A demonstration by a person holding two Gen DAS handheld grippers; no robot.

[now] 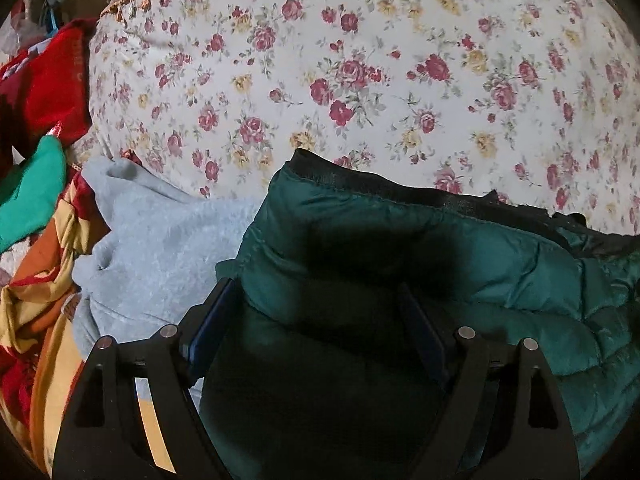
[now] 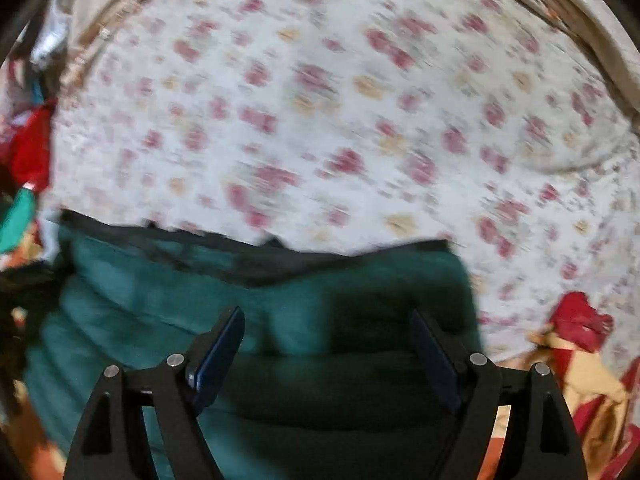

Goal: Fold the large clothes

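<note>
A dark green quilted jacket (image 1: 420, 248) with a black trimmed edge lies folded on a floral bedsheet (image 1: 340, 60). My left gripper (image 1: 320, 292) is open, its fingers spread over the jacket's left end, just above the fabric. In the right wrist view, which is blurred, the same jacket (image 2: 180, 304) fills the lower middle. My right gripper (image 2: 326, 320) is open over the jacket's right part, with nothing between the jaws.
A light blue fleece garment (image 1: 160, 248) lies left of the jacket. Red (image 1: 48, 80), green (image 1: 32, 196) and orange-yellow patterned cloths (image 1: 40, 300) are piled at the left. A red and yellow cloth (image 2: 576, 352) lies at the right of the sheet (image 2: 340, 120).
</note>
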